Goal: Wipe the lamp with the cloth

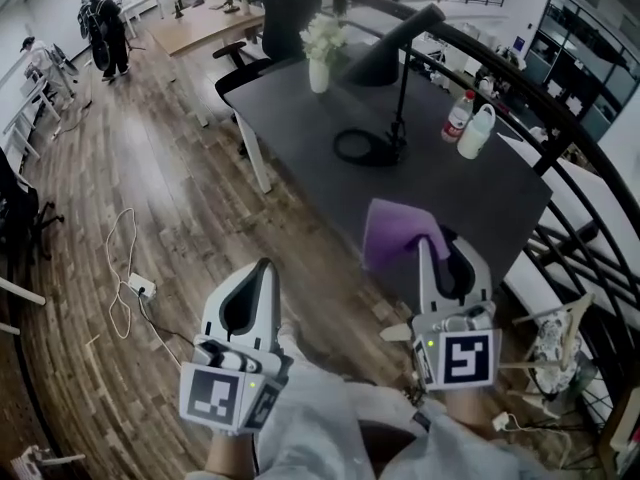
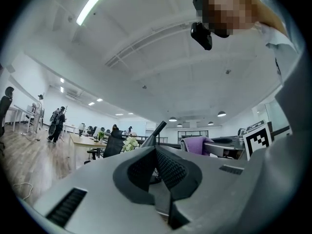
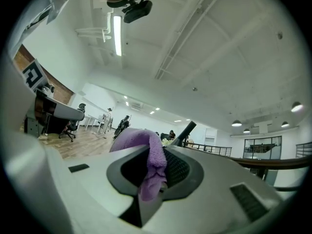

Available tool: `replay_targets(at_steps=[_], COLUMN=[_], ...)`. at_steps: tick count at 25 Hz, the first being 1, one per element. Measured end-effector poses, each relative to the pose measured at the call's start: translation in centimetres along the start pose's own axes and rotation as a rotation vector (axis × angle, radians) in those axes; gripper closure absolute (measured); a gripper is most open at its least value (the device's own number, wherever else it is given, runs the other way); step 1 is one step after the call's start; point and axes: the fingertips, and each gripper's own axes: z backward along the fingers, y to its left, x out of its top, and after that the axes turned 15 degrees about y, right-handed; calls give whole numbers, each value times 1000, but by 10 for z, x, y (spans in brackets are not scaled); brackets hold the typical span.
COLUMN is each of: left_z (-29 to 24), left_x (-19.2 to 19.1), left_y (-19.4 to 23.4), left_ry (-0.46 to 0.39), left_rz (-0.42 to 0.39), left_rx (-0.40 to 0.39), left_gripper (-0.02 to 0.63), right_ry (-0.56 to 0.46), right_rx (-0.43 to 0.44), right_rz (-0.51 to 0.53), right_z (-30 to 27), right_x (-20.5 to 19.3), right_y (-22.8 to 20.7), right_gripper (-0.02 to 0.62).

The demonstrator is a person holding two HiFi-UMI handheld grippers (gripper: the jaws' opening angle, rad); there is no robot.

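1. Right claw is clamped on the purple cloth, but only by one edge. A hard drag could pull it free.
2. The slim lamp stands far back on the table, with a white bottle near on its right. A heavy push may tip either.
3. Both claws hang low and near, pointing forward, well short of the lamp. Left claw has its jaws together, empty.

The head view looks steeply down from above onto the dark table. Each gripper view sits low behind its jaws, tilted toward the ceiling. All three share the black lamp.
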Motion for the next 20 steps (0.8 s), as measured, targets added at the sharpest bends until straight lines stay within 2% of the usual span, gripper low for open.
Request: replay_targets(at_steps=[3, 7, 15, 20], left_z=[-21, -45, -96, -124], left_x=[15, 27, 49, 59], left_y=[23, 58, 122, 153], left_ry=[-32, -12, 22, 34], left_rz=[-3, -11, -29, -37], left_rx=[-25, -50, -112, -164], left_gripper=[600, 600, 598, 600], right_ry=[4, 16, 55, 50], right_rx=[-19, -64, -137, -213], right_rz=[2, 36, 10, 7], right_z=[-27, -61, -126, -157], right_x=[10, 27, 48, 65], right_y=[6, 14, 25, 20], right_gripper=[532, 531, 531, 532])
